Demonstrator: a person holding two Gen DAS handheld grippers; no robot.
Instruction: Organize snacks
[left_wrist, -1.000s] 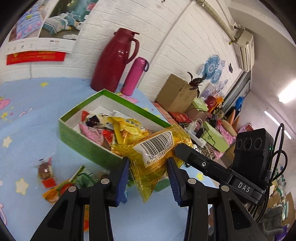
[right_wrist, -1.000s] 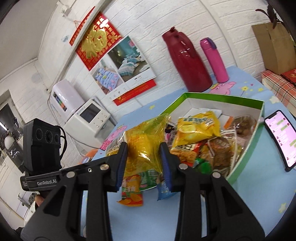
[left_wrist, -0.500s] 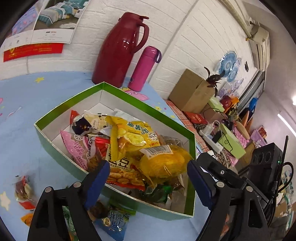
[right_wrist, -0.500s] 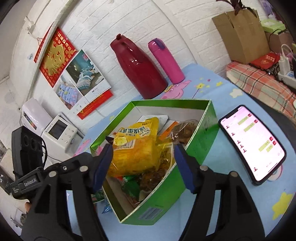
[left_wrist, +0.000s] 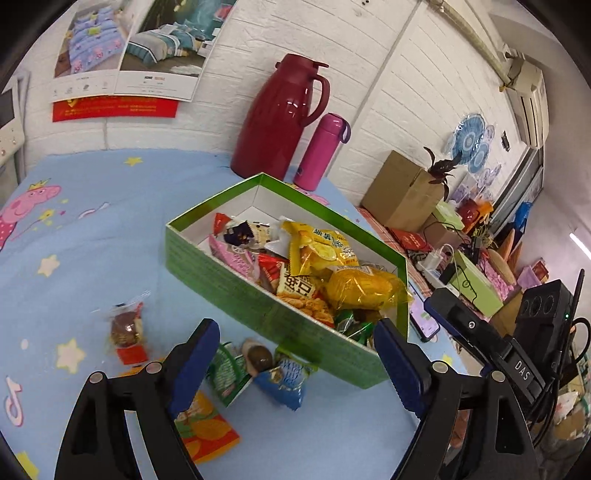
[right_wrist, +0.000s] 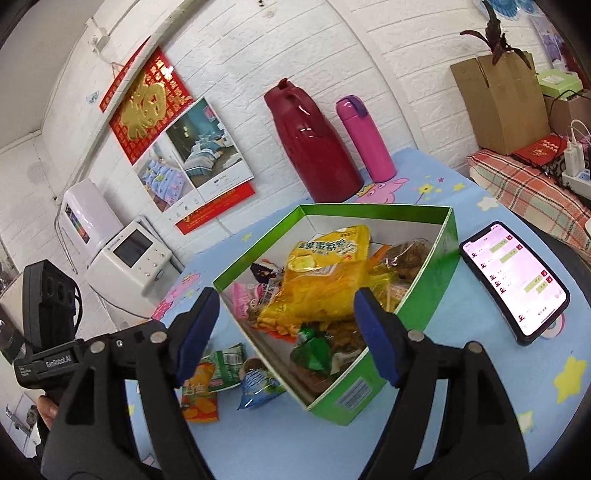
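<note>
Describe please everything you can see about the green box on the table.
The green box is an open, lidless carton, seemingly cardboard, green outside and on its rim, white inside. It sits flat on the blue cartoon tablecloth, a printed label on one outer wall. Snack packets fill it, piled near the rim. A few loose packets lie beside its wall; a lit phone lies on the other side. Neither gripper touches it.

Wall: I see white-painted brick (right_wrist: 406, 66) behind the desk.
Wall hangings: a red and gold banner (right_wrist: 146, 107) above a bedding poster (right_wrist: 199, 155).
Desk cover: blue cartoon-print cloth (left_wrist: 92, 206).
Left corner: I make out a white appliance with a screen (right_wrist: 129, 266).
Right side: a cardboard box (left_wrist: 402, 192) among clutter.
Cooling: an air conditioner (left_wrist: 526, 92) mounted high.
Light: a ceiling tube (left_wrist: 580, 245), lit.
</note>
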